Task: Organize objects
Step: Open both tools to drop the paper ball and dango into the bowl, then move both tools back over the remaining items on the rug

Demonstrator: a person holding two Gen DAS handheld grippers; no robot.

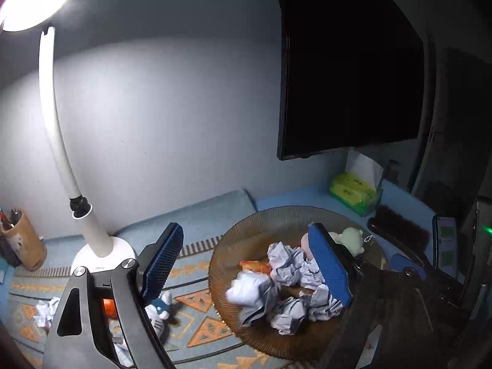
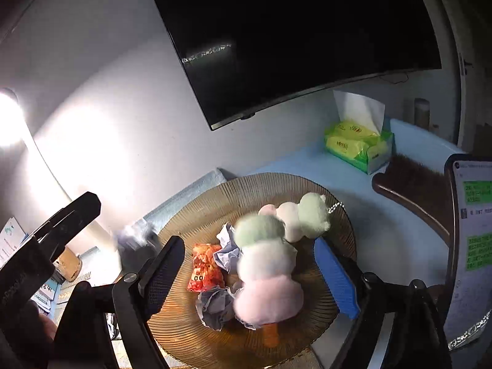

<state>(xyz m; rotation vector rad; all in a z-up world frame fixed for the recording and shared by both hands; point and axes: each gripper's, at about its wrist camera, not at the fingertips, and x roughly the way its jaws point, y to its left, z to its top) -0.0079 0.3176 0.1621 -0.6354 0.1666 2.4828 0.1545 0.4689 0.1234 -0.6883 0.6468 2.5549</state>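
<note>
One ribbed plate; two plush toys; one snack packet

Ribbed amber plate, crumpled paper, plush skewers, snack packet

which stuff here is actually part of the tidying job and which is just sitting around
Part of the job: ribbed amber plate, crumpled paper balls, red snack packet, pastel plush skewers, small plush toy and orange object on the patterned mat.

Just lying about: desk lamp, tissue pack, phone, brush, pen holder, dark screen.
</note>
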